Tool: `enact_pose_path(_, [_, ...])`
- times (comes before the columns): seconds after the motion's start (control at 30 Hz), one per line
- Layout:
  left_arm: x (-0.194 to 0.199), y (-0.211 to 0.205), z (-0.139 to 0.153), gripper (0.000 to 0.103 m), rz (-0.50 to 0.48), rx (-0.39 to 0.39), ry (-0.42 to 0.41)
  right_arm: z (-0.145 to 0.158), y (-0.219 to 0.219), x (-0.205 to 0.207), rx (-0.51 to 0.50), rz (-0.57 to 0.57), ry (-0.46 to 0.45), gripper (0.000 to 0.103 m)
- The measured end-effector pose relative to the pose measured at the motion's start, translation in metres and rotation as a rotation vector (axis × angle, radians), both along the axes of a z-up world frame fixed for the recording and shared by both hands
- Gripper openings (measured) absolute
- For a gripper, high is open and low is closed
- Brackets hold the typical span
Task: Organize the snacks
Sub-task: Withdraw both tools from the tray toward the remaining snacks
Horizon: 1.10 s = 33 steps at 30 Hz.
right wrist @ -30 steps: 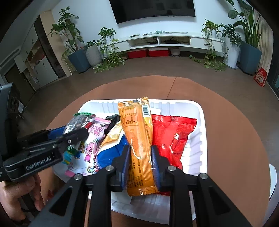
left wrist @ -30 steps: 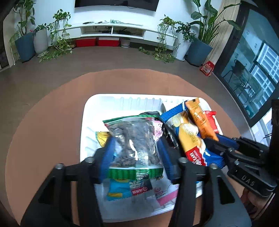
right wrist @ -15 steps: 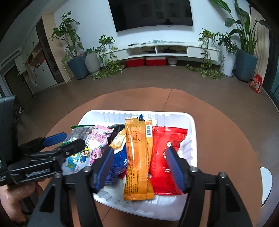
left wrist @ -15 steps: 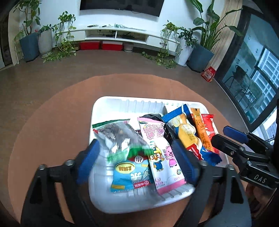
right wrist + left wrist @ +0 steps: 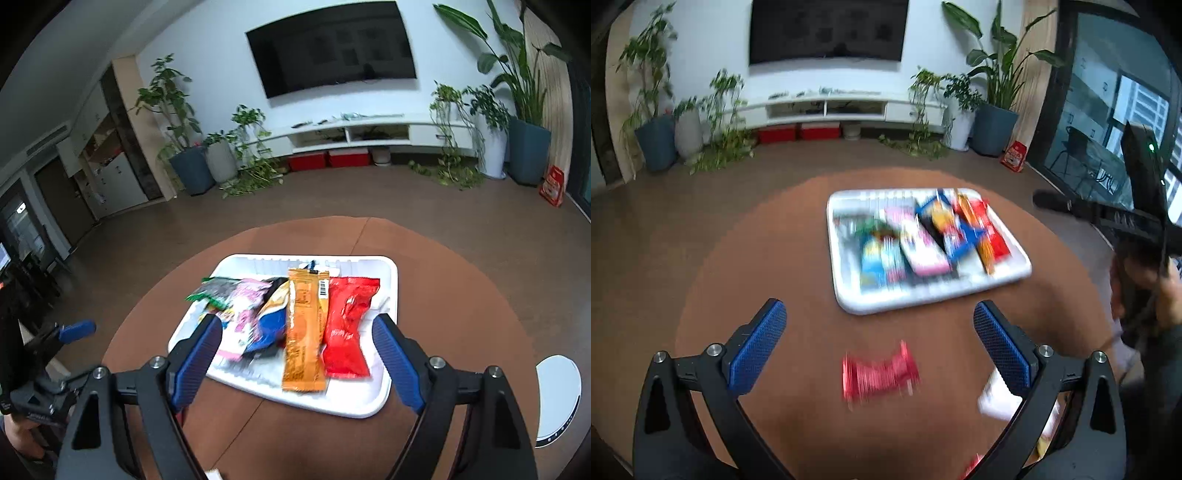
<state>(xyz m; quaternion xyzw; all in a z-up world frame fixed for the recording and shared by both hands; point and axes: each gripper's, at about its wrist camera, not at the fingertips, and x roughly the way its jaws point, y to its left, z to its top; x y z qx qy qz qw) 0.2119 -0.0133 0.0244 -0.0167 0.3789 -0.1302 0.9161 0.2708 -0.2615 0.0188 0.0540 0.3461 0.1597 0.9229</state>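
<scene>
Glossy snack packets are held in a white rectangular tray (image 5: 391, 291) on the round brown desk (image 5: 461, 288); an orange packet (image 5: 304, 332) lies at its 6 o'clock edge. The jaws of the left gripper (image 5: 879, 321) and right gripper (image 5: 295, 332) are opening, nothing gripped.

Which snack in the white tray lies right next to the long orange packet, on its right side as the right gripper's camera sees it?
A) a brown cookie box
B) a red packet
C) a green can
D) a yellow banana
B: in the right wrist view the red packet lies in the white tray, side by side with the long orange packet, on its right.
</scene>
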Motion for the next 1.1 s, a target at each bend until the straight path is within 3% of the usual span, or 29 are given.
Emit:
enact_pose_path(0.1, [-0.048, 0.003, -0.012, 0.103, 0.044, -0.013, 0.063, -0.004, 0.011, -0.024, -0.011, 0.036, 0.002, 0.085])
enact_pose_path(0.27, [-0.105, -0.023, -0.044, 0.103, 0.087, 0.06, 0.204, -0.027, 0.028, -0.066, -0.044, 0.086, 0.039, 0.085])
enact_pose_path(0.53, [-0.145, -0.066, -0.06, 0.102, 0.154, 0.172, 0.238, -0.067, 0.051, -0.11, -0.169, 0.158, 0.128, 0.086])
enact_pose_path(0.7, [-0.142, -0.079, -0.068, 0.102, 0.179, 0.233, 0.271, -0.069, 0.039, -0.116, -0.169, 0.13, 0.136, 0.085])
enact_pose_path(0.83, [-0.131, -0.085, -0.081, 0.102, 0.185, 0.218, 0.326, -0.067, 0.035, -0.122, -0.144, 0.129, 0.128, 0.086])
enact_pose_path(1.1, [-0.123, -0.096, -0.092, 0.102, 0.191, 0.251, 0.336, -0.068, 0.045, -0.125, -0.163, 0.171, 0.132, 0.086])
